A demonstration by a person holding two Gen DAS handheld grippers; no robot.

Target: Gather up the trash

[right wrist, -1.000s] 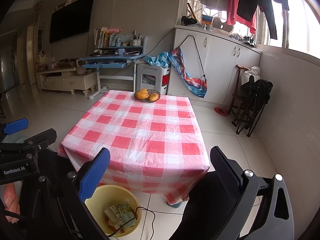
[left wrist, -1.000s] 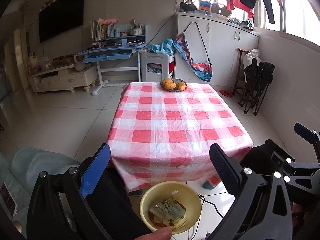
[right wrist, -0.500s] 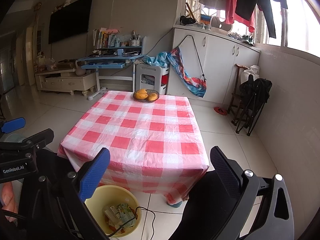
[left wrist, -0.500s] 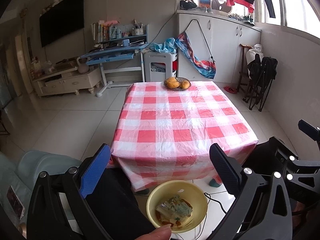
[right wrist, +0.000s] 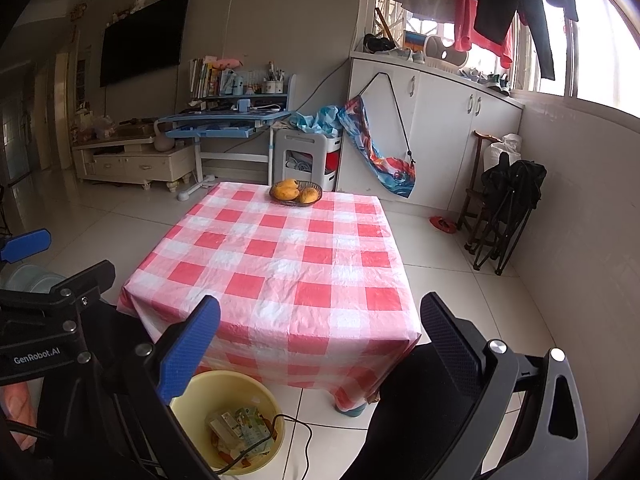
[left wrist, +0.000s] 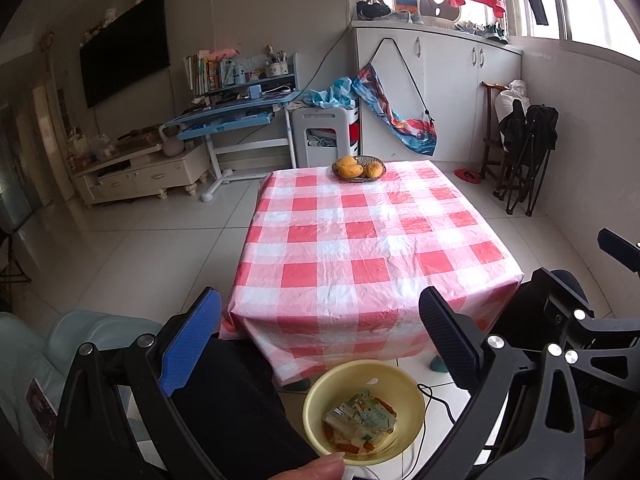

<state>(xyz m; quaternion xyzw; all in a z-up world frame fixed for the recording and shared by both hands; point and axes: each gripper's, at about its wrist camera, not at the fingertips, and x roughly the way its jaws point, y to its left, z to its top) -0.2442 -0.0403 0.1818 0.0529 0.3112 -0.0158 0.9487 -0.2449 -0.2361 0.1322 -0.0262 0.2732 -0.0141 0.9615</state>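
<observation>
Left wrist view — left gripper (left wrist: 320,332): held low in front of the table, its fingers spread wide with nothing between them.
Left wrist view — yellow bin (left wrist: 316,396): on the floor tiles just below the near edge of the table, between the person's dark-clothed legs; a thin black cable runs over the tiles beside it.
Left wrist view — trash (left wrist: 360,418): crumpled wrappers and a printed carton lie heaped in the bottom of the bin, with some orange scraps beside them.
Left wrist view — table (left wrist: 360,248): covered by a red-and-white checked cloth; I see no litter on it, only a fruit basket (left wrist: 359,168) at the far end.
Left wrist view — right gripper (left wrist: 624,252): only its frame and one fingertip show at the right edge.
Right wrist view — right gripper (right wrist: 320,334): also hanging low at the near table edge, released, fingers wide apart and empty.
Right wrist view — bin: same yellow tub at lower left, the wrappers inside it, the cable draped over its rim.
Right wrist view — cloth: bare again from this angle apart from the basket of yellow-orange fruit.
Progress — my judgement: the collecting looks finished or very nearly so, since whatever rubbish I can spot is already in the bin.
Left to do — my judgement: perhaps a last look around the floor; the tiles in sight show no scraps, though the room behind is out of view.
</observation>
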